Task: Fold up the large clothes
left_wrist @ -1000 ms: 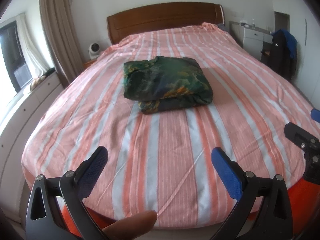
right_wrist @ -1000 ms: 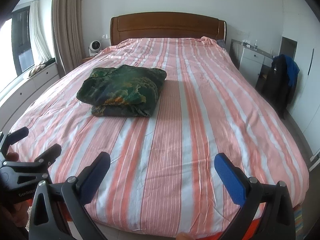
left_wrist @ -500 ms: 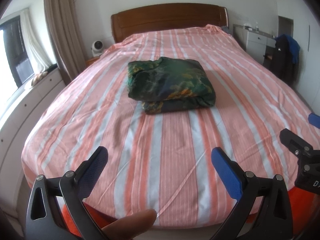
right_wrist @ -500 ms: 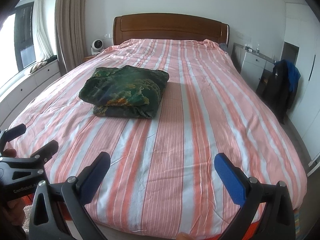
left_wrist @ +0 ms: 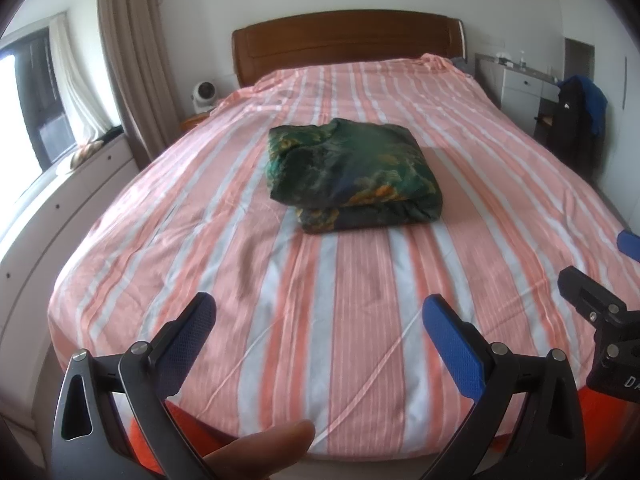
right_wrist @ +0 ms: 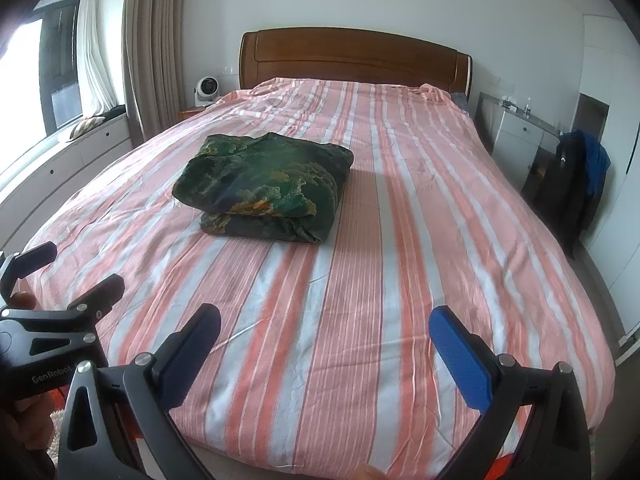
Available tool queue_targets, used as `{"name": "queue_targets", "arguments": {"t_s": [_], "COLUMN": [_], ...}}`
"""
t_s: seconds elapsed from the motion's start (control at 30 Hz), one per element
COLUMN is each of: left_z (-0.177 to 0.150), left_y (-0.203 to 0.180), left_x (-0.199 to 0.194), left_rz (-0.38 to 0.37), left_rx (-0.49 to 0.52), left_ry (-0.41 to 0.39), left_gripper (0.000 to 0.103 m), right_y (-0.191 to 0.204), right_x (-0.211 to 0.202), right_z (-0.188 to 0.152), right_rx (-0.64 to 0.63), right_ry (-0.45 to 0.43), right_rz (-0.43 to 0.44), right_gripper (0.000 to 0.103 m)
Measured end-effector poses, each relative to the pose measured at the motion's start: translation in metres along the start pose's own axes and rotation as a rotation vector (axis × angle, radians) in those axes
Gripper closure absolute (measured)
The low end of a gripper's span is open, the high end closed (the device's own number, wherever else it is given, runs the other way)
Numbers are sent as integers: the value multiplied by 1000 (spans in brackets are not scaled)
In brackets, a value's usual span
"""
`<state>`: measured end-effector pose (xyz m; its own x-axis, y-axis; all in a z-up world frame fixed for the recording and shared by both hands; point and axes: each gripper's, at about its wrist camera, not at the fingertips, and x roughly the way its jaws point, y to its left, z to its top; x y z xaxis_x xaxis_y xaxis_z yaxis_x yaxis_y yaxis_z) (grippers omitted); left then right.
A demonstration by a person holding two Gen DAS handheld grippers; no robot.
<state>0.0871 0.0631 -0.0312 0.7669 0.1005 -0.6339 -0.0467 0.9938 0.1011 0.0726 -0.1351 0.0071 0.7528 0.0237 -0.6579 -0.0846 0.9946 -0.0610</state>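
Observation:
A dark green patterned garment (left_wrist: 352, 176) (right_wrist: 266, 186) lies folded in a thick rectangular stack in the middle of the striped bed (left_wrist: 344, 300) (right_wrist: 400, 280). My left gripper (left_wrist: 318, 314) hovers open over the foot of the bed, well short of the garment, with nothing between its fingers. My right gripper (right_wrist: 324, 326) is likewise open and holds nothing, beside the left one at the bed's foot. In the right wrist view the left gripper (right_wrist: 68, 268) shows at the left edge, held by a hand. A fingertip (left_wrist: 264, 448) pokes into the bottom of the left wrist view.
A wooden headboard (left_wrist: 348, 40) stands against the far wall. To the left are curtains (right_wrist: 154, 48), a window bench with drawers (left_wrist: 60, 200) and a small white fan (right_wrist: 206, 90). On the right stand a white dresser (right_wrist: 516, 140) and a chair draped with dark clothes (right_wrist: 576, 184).
Both grippers have drawn back and risen slightly from the bed, so the view tilts up. The folded garment has not moved. Both stay open.

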Motion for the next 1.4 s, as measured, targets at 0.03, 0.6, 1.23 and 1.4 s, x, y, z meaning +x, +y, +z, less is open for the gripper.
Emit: {"name": "queue_targets", "arguments": {"t_s": [0.03,0.6,1.23,1.4], "left_z": [0,17,54,55], "left_y": [0,13,22,21], "left_x": [0,-26,-45,-45], "left_rz": [1,-6,4,9], "left_rx": [0,-17,-40,-40], "left_ry": [-1,-21,-55,-55], "left_gripper": [0,0,0,0], "right_y": [0,5,15,13], "right_x": [0,-11,-50,-46], "right_z": [0,16,53,55], "right_rx": [0,-11,-45,-40], "right_ry": [1,-9,-102,-91], "right_rz": [1,33,-14,-23], "right_gripper": [1,1,1,1]}}
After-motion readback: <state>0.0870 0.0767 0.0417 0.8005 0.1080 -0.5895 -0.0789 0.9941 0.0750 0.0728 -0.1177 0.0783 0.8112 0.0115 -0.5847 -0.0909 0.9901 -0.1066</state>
